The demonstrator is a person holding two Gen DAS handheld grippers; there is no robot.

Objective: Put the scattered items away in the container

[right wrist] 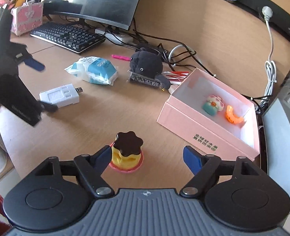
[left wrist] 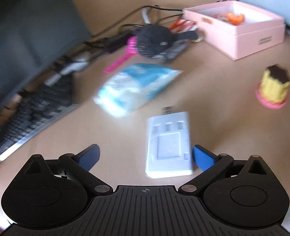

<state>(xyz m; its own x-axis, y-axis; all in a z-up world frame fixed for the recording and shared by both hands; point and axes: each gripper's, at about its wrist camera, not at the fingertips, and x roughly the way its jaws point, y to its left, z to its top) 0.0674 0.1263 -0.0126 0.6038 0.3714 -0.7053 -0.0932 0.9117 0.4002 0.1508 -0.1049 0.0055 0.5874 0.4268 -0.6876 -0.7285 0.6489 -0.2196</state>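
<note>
On a light wooden desk [right wrist: 164, 19], scattered items are being gathered toward a pink box [right wrist: 208, 135] lying open at the right. Two small toys are already being held inside it: a pastel figurine [right wrist: 213, 104] and an orange piece [right wrist: 233, 116], resting side by side near the far wall.

The right gripper [right wrist: 146, 157] is being held low over the near edge of the desk with its jaws spread wide. A pudding toy [right wrist: 127, 153], yellow with a dark brown top on a pink saucer, is standing upright between them, just beside the left finger and well apart from the right one; whether the left pad is touching it cannot be told. It is not being clamped.

The left gripper [left wrist: 145, 157] is also being held with its jaws apart. A white USB adapter [left wrist: 169, 147] is lying flat on the desk between its blue fingertips [left wrist: 203, 158], close to the right one, ungripped. In the right wrist view this gripper [right wrist: 44, 86] is being seen at the left, over the adapter [right wrist: 60, 96].

Farther off, a blue and white wipes packet [right wrist: 94, 70], a black plush toy [right wrist: 146, 64] and a pink comb [left wrist: 123, 57] are lying near a tangle of cables [right wrist: 184, 59]. A black keyboard [right wrist: 70, 36] and a monitor [right wrist: 97, 2] are standing at the far left.
</note>
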